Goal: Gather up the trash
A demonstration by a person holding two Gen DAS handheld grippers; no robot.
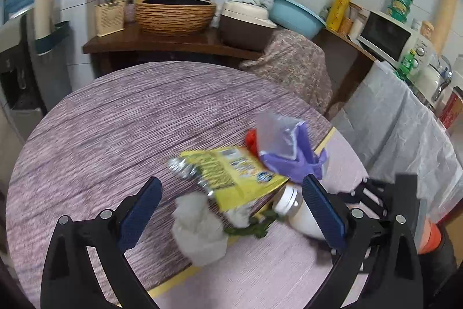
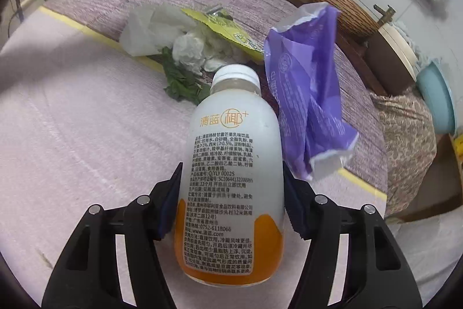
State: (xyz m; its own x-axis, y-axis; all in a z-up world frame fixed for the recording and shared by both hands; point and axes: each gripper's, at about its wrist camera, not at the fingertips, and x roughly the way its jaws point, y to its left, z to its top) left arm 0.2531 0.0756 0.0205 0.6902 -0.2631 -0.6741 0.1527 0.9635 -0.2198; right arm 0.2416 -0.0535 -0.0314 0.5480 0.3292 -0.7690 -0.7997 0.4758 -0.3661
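Note:
A trash pile lies on the round table (image 1: 101, 129): a yellow snack wrapper (image 1: 231, 175), a purple plastic bag (image 1: 289, 152), crumpled white tissue (image 1: 199, 228), green leaves (image 1: 251, 228) and a red scrap (image 1: 251, 139). My left gripper (image 1: 231, 193) is open and empty, its fingers either side of the pile. My right gripper (image 2: 231, 173) is shut on a white plastic bottle (image 2: 234, 170) with orange liquid at its bottom; the bottle also shows in the left wrist view (image 1: 298, 210). In the right wrist view the purple bag (image 2: 306, 94), tissue (image 2: 162, 31), wrapper (image 2: 225, 25) and leaves (image 2: 182, 80) lie beyond it.
A yellow tape line (image 2: 86, 29) crosses the table. Behind stand a wooden counter with a woven basin (image 1: 175, 16), a brown cooker (image 1: 246, 25), a blue basin (image 1: 295, 15) and a microwave (image 1: 385, 36). A cloth-covered seat (image 1: 292, 62) is near the table's far right.

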